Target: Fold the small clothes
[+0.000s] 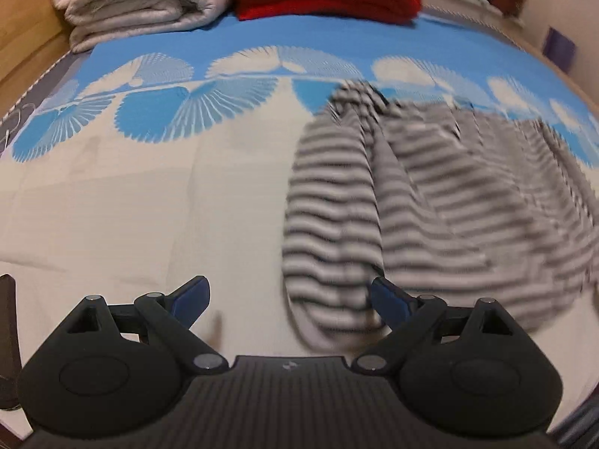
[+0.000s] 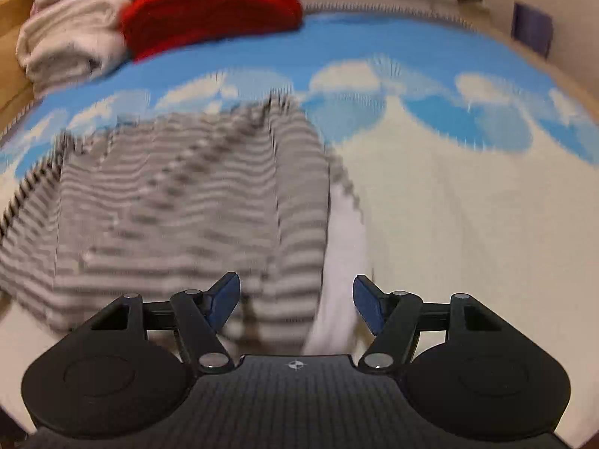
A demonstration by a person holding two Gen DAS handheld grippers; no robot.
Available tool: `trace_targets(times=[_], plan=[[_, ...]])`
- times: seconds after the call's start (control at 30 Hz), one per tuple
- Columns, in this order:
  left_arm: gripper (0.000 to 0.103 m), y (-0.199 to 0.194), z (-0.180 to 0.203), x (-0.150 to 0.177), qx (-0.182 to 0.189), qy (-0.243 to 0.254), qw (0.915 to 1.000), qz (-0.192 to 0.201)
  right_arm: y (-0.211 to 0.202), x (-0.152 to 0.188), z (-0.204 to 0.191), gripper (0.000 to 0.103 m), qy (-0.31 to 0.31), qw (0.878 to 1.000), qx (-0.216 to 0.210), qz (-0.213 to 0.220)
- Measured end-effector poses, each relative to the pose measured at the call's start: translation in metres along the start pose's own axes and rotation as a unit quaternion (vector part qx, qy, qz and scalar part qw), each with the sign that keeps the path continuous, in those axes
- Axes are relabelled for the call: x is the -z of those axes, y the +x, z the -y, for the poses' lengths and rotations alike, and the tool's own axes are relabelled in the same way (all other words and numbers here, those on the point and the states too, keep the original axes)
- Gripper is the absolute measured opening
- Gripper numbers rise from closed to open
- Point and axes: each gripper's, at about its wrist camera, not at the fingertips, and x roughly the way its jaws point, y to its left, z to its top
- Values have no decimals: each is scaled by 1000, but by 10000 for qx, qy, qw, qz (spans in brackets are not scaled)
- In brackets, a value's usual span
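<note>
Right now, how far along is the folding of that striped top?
Barely started. The striped top lies rumpled on the bedspread, with no neat fold visible. Nothing is in hand: the left tool and right tool are both open above it. Gripping and all the folding remain.

The striped garment [image 1: 430,202] looks like soft knit cloth, though blur hides its weave. The bedsheet [image 1: 131,205] is smooth matt fabric; upper left, the folded blanket [image 1: 138,3] seems fleecy.
</note>
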Motion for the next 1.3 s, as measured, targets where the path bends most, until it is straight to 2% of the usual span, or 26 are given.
trace_targets(times=[0.03, 0.1, 0.13, 0.17, 0.23, 0.27, 0.3, 0.33, 0.4, 0.43, 0.5, 0.57, 0.6, 0.63, 0.67, 0.7, 0.73, 0.83, 0.9, 1.0, 1.13, 1.2, 1.3], plan=[[95, 4, 4, 5, -84, 116, 9999, -70, 2, 1, 0, 68, -22, 10000, 1, 7], [93, 15, 14, 10, -144, 367, 9992, -117, 12, 3, 2, 61, -23, 9999, -33, -142], [80, 21, 18, 11, -163, 508, 9985, -150, 16, 4, 2, 40, -92, 9997, -149, -195], [71, 26, 22, 12, -120, 648, 9976, -208, 16, 6, 2, 33, -217, 9995, -162, -181], [48, 28, 22, 11, -85, 608, 9979, -203, 12, 6, 0, 21, -368, 9992, -165, -85], [40, 27, 19, 11, -117, 565, 9982, -175, 7, 6, 5, 19, -260, 9994, -219, -28], [18, 27, 16, 11, -232, 547, 9981, -167, 4, 6, 12, 18, -118, 9996, -265, 27], [8, 29, 11, 10, -500, 525, 9972, -158, 0, 5, 19, 16, -13, 9995, -296, 97], [8, 36, -7, 9, -997, 393, 9940, -219, 1, 7, 31, 15, 8, 9994, -325, 122], [8, 41, -18, 8, -1056, 211, 9937, -309, 5, 9, 31, 15, -125, 9993, -349, 62], [8, 41, -35, 8, -820, -104, 9960, -347, 11, 14, 21, 21, -493, 9986, -162, 85], [14, 33, -42, 9, -426, -386, 9980, -272, 11, 13, 14, 35, -624, 9980, 2, 97], [26, 27, -41, 9, -225, -433, 9985, -238, 9, 11, 15, 38, -526, 9986, 44, 96], [47, 21, -38, 9, -111, -396, 9990, -173, 6, 9, 17, 47, -358, 9993, 71, 91], [57, 14, -32, 10, -104, -283, 9995, -77, 1, 7, 22, 52, -90, 9999, 59, 112], [72, 9, -26, 11, -130, -145, 9998, 21, -6, 7, 27, 53, 168, 9997, 1, 152], [79, 2, -18, 14, -148, -15, 9998, 114, -12, 7, 33, 56, 428, 9989, -63, 201], [86, -7, -7, 15, -46, -59, 9999, 149, -29, 13, 48, 72, 1354, 9894, -381, 354], [87, -14, -2, 16, -8, -218, 9995, 209, -30, 21, 53, 74, 1988, 9779, -605, 252], [92, -22, 3, 18, -144, -575, 9976, 354, -29, 39, 54, 74, 3020, 9495, -840, 124], [92, -27, 5, 17, -375, -976, 9934, 469, -18, 68, 56, 74, 4318, 8973, -910, 106], [92, -25, 3, 17, -521, -1093, 9917, 430, -4, 75, 58, 75, 4698, 8756, -1124, 26], [92, -21, 6, 19, -656, -1029, 9916, 420, 12, 71, 59, 75, 5019, 8554, -1283, 22]])
